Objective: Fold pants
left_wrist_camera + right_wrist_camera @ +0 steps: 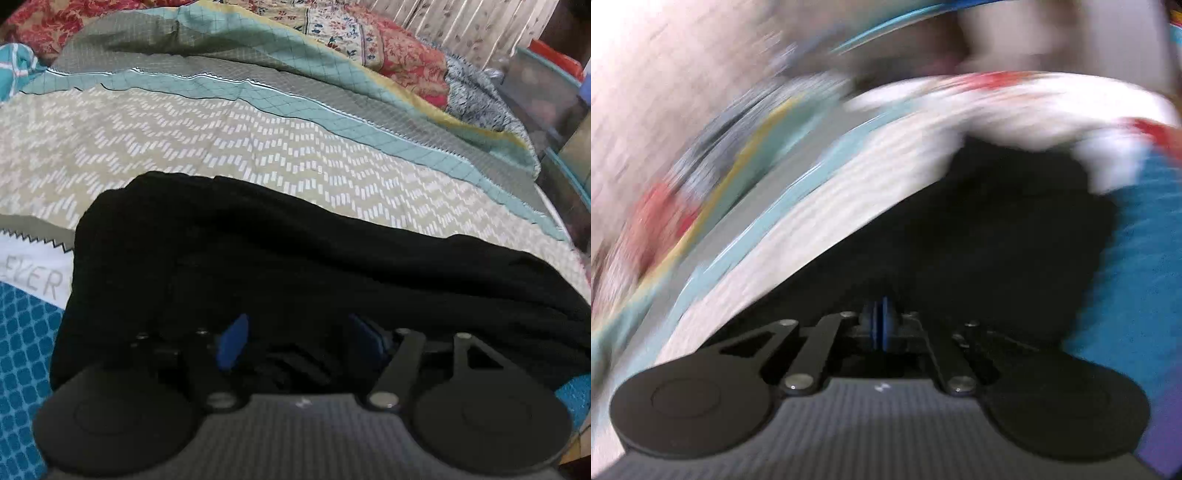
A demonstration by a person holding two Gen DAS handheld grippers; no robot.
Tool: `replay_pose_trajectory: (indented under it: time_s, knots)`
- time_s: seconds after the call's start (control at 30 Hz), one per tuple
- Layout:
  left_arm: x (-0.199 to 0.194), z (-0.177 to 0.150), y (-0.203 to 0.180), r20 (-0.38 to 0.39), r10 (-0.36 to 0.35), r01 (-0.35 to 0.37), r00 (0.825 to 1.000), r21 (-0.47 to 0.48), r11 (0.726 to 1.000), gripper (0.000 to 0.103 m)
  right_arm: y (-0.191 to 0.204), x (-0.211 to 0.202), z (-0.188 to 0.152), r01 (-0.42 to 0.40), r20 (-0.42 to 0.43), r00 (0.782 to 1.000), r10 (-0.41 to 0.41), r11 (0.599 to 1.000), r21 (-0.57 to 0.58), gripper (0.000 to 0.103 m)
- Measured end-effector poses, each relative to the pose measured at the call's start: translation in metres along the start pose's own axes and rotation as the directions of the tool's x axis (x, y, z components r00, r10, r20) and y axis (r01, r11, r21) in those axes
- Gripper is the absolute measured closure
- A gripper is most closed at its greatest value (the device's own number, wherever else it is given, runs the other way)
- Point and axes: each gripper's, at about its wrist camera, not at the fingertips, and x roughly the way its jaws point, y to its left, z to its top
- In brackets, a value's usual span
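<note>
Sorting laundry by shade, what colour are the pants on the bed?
Plain black pants, no visible pattern; clearest in the left wrist view.

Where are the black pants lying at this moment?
In the left wrist view the black pants lie on the patterned bedsheet, just ahead of the left gripper.

A chevron-print bedsheet [221,147] spreads wide — a floral quilt [399,55] (rumpled) heaped behind it.

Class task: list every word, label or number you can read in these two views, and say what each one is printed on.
"EVER": grey capitals on the white patch of the bedcover, left wrist view; the start of the word is cut off at the picture's edge.
Right wrist view: too blurred, no text readable.
</note>
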Motion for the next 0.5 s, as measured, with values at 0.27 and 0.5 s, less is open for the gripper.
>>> replay_pose_trajectory:
  time_s: [0.27, 0.5]
  knots:
    - [-0.006, 0.008, -0.050, -0.009, -0.074, 0.074, 0.997, 0.020, 0.997, 0.040, -0.055, -0.031, 0.049, -0.105, 0.068, 0.993, 0.099, 0.991, 0.079, 0.080]
    - [0.012, -0.003, -0.130, -0.073, -0.152, 0.161, 0.986, 0.138, 0.977, 0.039, 0.004, -0.012, 0.053, 0.097, 0.151, 0.988, -0.030, 0.883, -0.460, 0.042]
